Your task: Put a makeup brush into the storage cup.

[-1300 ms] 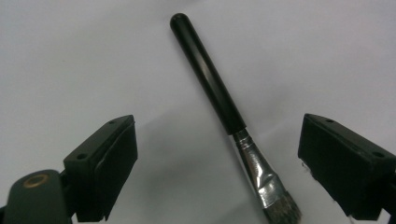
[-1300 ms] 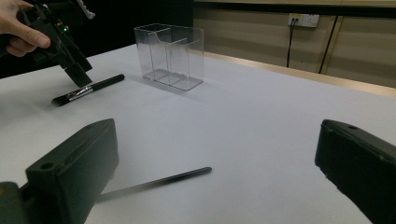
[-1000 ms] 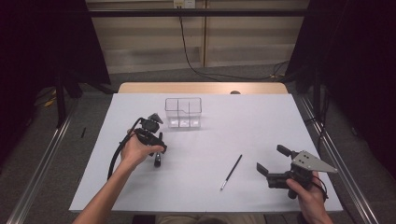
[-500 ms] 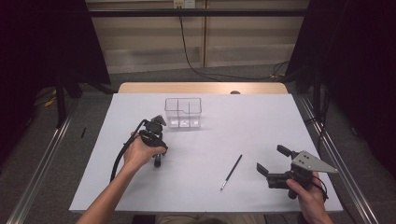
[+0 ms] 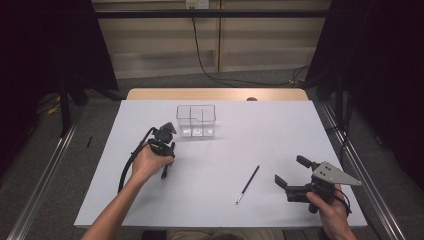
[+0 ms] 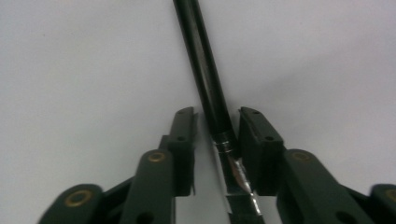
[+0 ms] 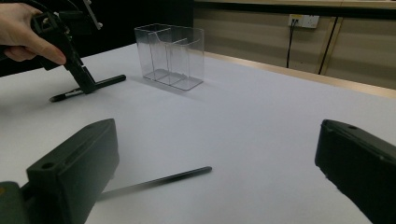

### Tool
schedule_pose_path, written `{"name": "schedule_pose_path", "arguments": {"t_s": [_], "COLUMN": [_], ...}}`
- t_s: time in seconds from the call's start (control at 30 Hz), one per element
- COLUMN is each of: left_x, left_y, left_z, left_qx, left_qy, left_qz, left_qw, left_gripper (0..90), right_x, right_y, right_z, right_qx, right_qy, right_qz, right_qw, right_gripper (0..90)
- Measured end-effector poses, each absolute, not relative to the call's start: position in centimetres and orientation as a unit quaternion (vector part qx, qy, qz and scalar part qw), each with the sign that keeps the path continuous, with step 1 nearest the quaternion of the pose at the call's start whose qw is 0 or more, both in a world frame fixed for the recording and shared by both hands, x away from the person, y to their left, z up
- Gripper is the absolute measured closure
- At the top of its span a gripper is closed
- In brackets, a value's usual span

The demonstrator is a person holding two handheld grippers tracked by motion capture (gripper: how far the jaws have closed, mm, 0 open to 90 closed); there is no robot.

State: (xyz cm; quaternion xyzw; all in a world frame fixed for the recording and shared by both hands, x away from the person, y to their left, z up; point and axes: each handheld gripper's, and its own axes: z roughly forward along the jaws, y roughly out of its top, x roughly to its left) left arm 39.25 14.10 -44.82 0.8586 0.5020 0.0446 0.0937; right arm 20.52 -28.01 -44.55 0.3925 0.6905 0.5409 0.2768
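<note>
A black pen with a silver band lies on the white table between the jaws of my left gripper. The jaws have just been closing; the right pad touches the pen, and a thin gap remains at the left pad. From above, the left gripper points down at this pen, just left of the clear box. My right gripper is held open near the table's front right, nothing between its fingers. A second black pen lies to its left, also visible as a pen in the right gripper view.
A clear plastic box with compartments stands upright at the middle back of the white table. The left gripper's black cable loops toward the front. Metal rails run along both sides of the table.
The left gripper's jaws have narrowed around the pen under them. Both hands have stayed where they were, and the right gripper is unchanged.
</note>
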Motion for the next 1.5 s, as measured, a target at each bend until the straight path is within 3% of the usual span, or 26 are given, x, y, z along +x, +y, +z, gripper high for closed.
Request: {"name": "schedule_pose_path", "arguments": {"t_s": [0.17, 1.2, 1.5], "left_x": [39.4, 39.1, 38.4], "left_y": [14.1, 16.0, 17.3], "left_z": [-44.8, -44.3, -42.9], "left_qx": [0.866, 0.873, 0.859], "left_qy": [0.49, 0.461, 0.458], "left_qz": [0.046, 0.018, 0.023], "left_qw": [0.085, 0.157, 0.226], "left_gripper": [78.9, 79.6, 79.6], "right_x": [20.5, 20.6, 20.6], "right_y": [-28.0, -28.1, -28.1], "right_z": [-44.5, -44.6, -44.6], "right_qx": [0.392, 0.393, 0.394], "right_qy": [0.691, 0.69, 0.689], "right_qz": [0.541, 0.541, 0.541], "right_qw": [0.276, 0.276, 0.277], "right_gripper": [0.0, 0.0, 0.0]}}
